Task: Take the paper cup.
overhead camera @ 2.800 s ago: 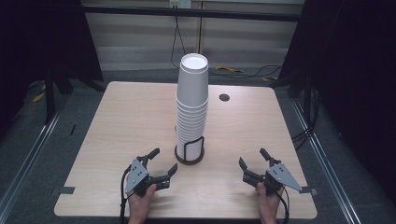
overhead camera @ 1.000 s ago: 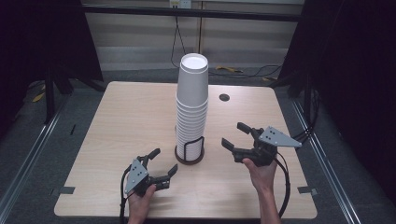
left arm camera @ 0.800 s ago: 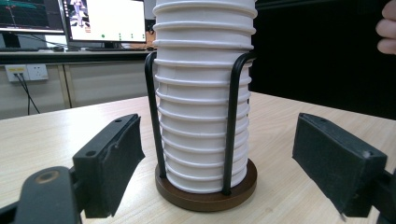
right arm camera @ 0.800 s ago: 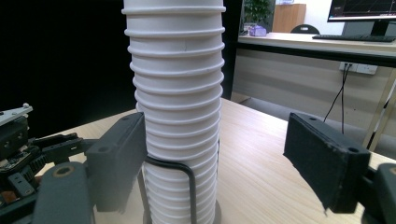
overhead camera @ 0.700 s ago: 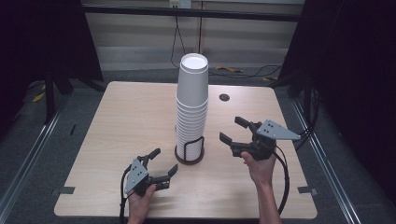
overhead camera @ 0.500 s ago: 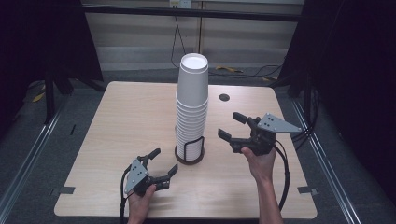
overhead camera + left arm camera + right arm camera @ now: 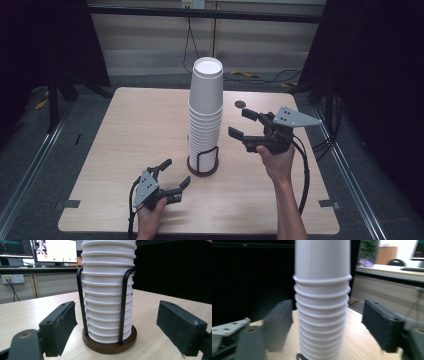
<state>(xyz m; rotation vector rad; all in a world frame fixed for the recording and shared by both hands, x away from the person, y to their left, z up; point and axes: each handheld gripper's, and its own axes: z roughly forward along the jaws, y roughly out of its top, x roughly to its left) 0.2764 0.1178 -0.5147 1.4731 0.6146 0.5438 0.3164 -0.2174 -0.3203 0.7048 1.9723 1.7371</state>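
**At frame centre: a tall stack that may tip**

Lower left, our left gripper (image 7: 167, 176) rests wide open, empty. Centre, the cups (image 7: 205, 112) stand in their holder (image 7: 203, 162). Right, our right gripper (image 7: 246, 123) gapes empty beside them; an off-centre squeeze could topple everything.

Dim surroundings, seemingly motion-blurred close-up

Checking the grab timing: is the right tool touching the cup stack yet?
Apart. The high view shows the right tool open beside the cup stack, with bare table showing between them.
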